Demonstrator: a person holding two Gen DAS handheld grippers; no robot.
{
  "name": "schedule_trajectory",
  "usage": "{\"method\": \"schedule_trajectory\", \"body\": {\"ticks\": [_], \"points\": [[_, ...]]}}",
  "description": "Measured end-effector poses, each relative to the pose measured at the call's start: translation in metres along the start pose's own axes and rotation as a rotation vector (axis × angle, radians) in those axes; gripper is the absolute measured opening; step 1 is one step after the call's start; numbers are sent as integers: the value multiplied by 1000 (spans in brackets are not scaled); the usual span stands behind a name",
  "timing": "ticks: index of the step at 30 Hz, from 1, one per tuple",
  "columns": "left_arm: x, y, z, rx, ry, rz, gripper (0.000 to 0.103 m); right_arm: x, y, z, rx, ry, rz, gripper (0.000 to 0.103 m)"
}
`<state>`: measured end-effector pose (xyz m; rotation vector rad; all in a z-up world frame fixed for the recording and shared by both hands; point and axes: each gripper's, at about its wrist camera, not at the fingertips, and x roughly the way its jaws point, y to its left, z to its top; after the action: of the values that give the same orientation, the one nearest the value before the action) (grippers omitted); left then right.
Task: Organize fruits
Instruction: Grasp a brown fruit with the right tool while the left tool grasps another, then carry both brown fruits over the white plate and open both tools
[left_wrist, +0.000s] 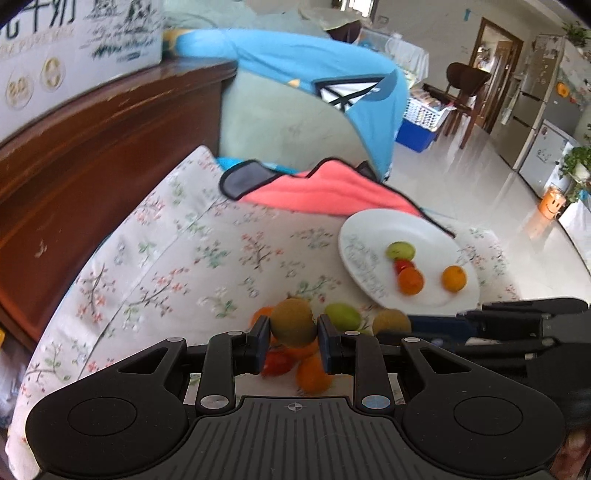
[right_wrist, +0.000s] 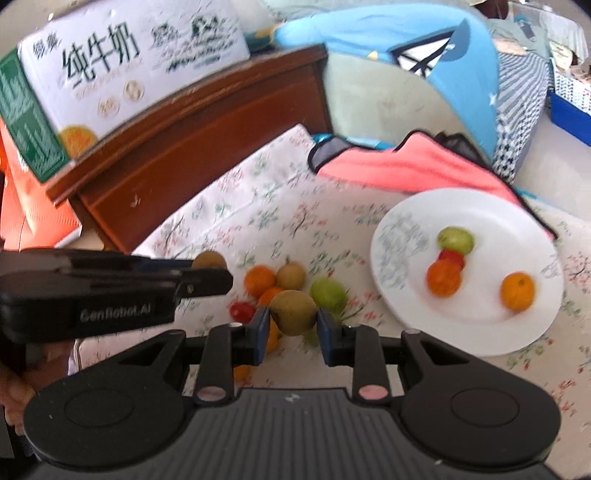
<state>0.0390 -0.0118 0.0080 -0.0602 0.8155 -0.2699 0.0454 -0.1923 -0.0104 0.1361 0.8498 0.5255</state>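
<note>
Above the flowered bed (left_wrist: 177, 258), at six o'clock in each wrist view, we hold one brown-green fruit per gripper: left gripper (left_wrist: 292, 332) narrowed on its round fruit (left_wrist: 292, 322), right gripper (right_wrist: 291, 322) narrowed on another (right_wrist: 293, 312). Each fruit is pinched only at its sides, so we judge it could roll out and scatter the loose pile (right_wrist: 273, 284). The plate (right_wrist: 413, 295), at three o'clock, already carries four fruits, which an arriving piece might knock.

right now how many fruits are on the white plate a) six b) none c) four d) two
c: the white plate holds four: a green fruit, a red one, and two oranges; the rest lie on the cloth or in the tongs.
</note>
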Motion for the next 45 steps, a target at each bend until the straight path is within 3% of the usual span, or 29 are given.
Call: {"method": "schedule_trajectory", "body": {"ticks": [11,27,45], "points": [[3,-30,21,45,-38,-44,25,-33,-37,25,70,-123,-58,28],[34,-57,45,23,-32,-87,25,-47,-95,40,221,-186,-139,28],[91,-75,51,42,51,-97,25,-6,-144,38,368,-104,-177,28]]}}
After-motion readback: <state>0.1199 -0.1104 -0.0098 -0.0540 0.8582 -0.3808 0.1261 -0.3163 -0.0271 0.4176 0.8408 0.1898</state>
